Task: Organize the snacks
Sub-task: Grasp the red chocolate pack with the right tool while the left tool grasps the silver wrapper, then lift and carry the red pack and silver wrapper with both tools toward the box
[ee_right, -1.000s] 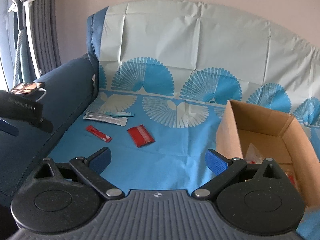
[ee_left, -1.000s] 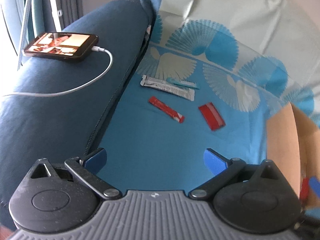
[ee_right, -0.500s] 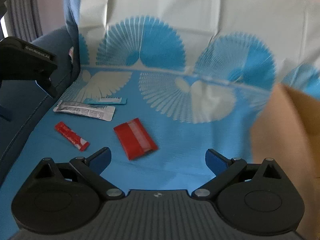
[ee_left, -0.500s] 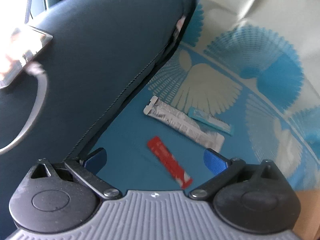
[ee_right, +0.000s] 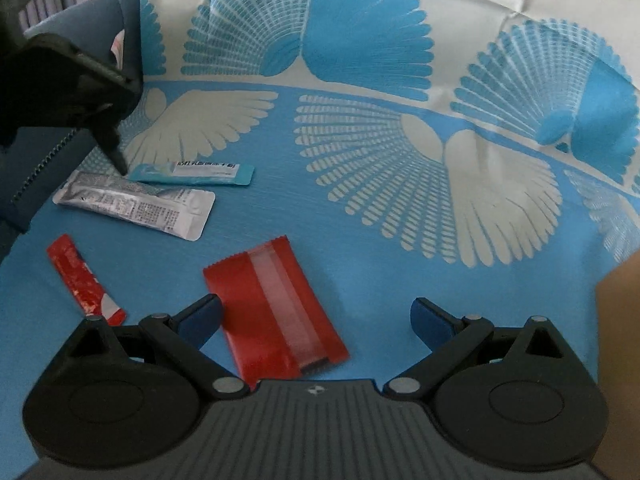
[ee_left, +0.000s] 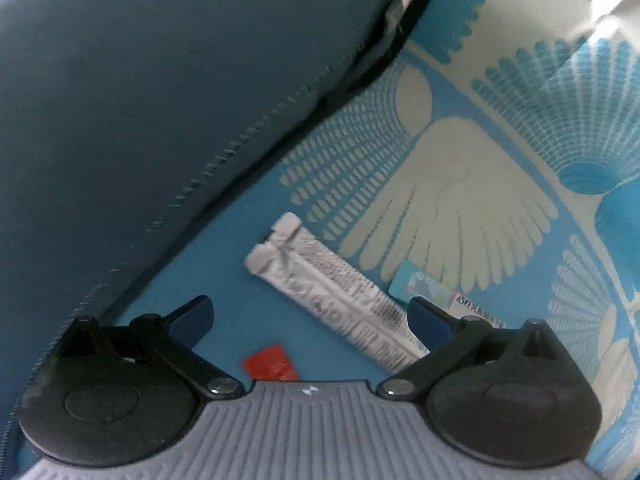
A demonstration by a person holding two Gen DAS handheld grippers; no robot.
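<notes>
Several snack packets lie on the blue patterned sofa cover. A silver sachet point(ee_left: 336, 296) point(ee_right: 136, 204) lies between my open left gripper's point(ee_left: 310, 316) fingers, close below. A thin teal sachet point(ee_right: 192, 173) point(ee_left: 424, 286) lies just behind it. A thin red stick point(ee_right: 84, 280) shows only its end in the left wrist view point(ee_left: 270, 364). A wide red packet point(ee_right: 276, 304) lies between my open, empty right gripper's point(ee_right: 316, 320) fingers. The left gripper's body point(ee_right: 60, 88) hangs over the silver sachet's left end.
The dark blue sofa armrest point(ee_left: 160, 100) rises close on the left of the packets. A cardboard box edge point(ee_right: 620, 340) stands at the right. The sofa back point(ee_right: 360, 20), under the cover, rises behind.
Both grippers have moved forward and down toward the packets. The left one now frames the silver sachet, the right one the wide red packet. The phone and box interior have left view.
</notes>
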